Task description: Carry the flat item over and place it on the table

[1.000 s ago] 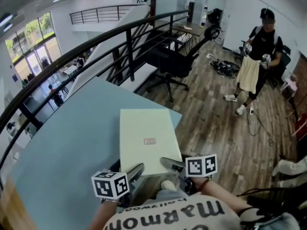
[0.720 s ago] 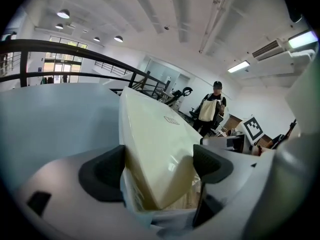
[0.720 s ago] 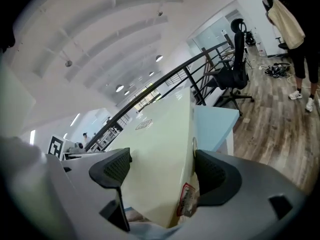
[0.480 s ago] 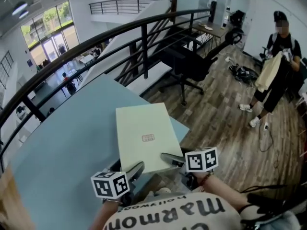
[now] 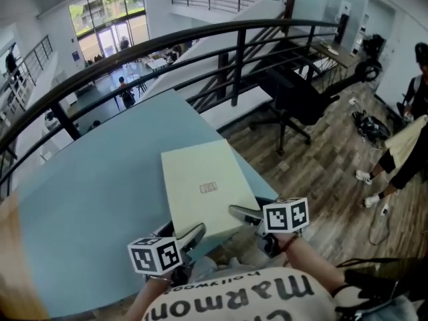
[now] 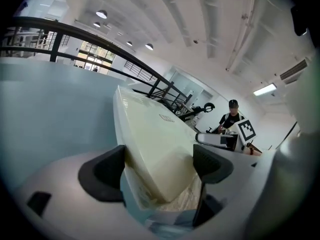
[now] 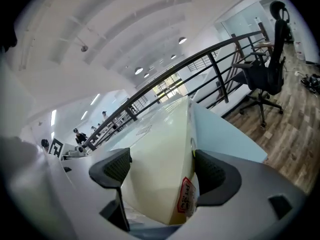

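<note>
A flat cream box (image 5: 204, 187) with a small red mark on its lid hangs over the near right part of the pale blue table (image 5: 87, 192). My left gripper (image 5: 192, 235) is shut on the box's near left corner, and my right gripper (image 5: 242, 214) is shut on its near right corner. In the left gripper view the box (image 6: 155, 141) runs out from between the dark pads (image 6: 105, 171). The right gripper view shows the box (image 7: 160, 169) filling the gap between the pads (image 7: 212, 176), a red label at its near edge.
A black railing (image 5: 167, 52) curves behind the table, with a lower floor beyond it. A black office chair (image 5: 304, 102) stands on the wooden floor to the right. A person (image 5: 408, 146) with a cream cloth stands at the far right.
The view has swung left: the table fills more of the frame and the box now lies further over it. Both grippers keep their hold on the box.
</note>
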A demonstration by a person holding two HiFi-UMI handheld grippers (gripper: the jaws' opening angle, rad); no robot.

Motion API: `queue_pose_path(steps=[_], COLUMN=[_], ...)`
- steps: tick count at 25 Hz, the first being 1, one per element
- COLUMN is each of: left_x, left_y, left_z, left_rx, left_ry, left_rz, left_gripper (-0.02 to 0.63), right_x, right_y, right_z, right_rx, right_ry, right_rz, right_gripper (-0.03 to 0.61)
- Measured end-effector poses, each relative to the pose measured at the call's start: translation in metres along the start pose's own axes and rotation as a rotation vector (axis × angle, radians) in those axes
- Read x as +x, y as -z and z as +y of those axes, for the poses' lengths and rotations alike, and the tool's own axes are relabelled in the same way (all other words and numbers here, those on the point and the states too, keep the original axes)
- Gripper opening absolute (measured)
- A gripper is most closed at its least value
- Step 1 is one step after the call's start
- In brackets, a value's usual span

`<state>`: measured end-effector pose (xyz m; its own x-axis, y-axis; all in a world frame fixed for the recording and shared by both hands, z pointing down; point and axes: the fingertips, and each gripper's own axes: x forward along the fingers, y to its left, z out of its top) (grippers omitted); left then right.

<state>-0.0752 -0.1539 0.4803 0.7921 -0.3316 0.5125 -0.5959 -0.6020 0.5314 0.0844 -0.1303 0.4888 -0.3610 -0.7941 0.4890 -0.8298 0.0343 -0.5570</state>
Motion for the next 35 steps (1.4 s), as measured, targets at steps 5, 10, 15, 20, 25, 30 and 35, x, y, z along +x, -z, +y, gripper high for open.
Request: queue_pose_path(steps=[5, 10, 15, 20, 25, 30, 35], left_x=[-0.014, -0.017, -0.008, 0.002, 0.011, 0.012, 0.019], left_y=[-0.007, -0.016, -0.009, -0.006, 0.005, 0.010, 0.018], left_z=[0.015, 0.026, 0.031, 0.043, 0.060, 0.064, 0.078], left_rx=[-0.019, -0.067, -0.099, -0.120, -0.106, -0.075, -0.026], left_ry=[-0.044, -0.082, -0.096, -0.061, -0.012, 0.023, 0.021], left_rz=[-0.062, -0.072, -0.035, -0.024, 0.048, 0.133, 0.223], left_gripper=[0.428, 0.428, 0.428, 0.425, 0.416, 0.404, 0.376], right_x=[0.023, 0.040, 0.050, 0.063, 0.076, 0.076, 0.089], right_y=[-0.007, -0.019, -0.014, -0.013, -0.004, 0.004, 0.017], right_z=[0.015, 0.019, 0.010, 0.000, -0.005, -0.009, -0.016], right_rx=[-0.064, -0.076, -0.056, -0.032, -0.063, -0.038, -0.048], right_ry=[-0.057, -0.102, -0.110, -0.087, -0.048, -0.017, 0.009], right_rz=[0.030, 0.056, 0.079, 0.101, 0.160, 0.233, 0.301], right_gripper=[0.396, 0.395, 0.395, 0.394, 0.394, 0.394, 0.394])
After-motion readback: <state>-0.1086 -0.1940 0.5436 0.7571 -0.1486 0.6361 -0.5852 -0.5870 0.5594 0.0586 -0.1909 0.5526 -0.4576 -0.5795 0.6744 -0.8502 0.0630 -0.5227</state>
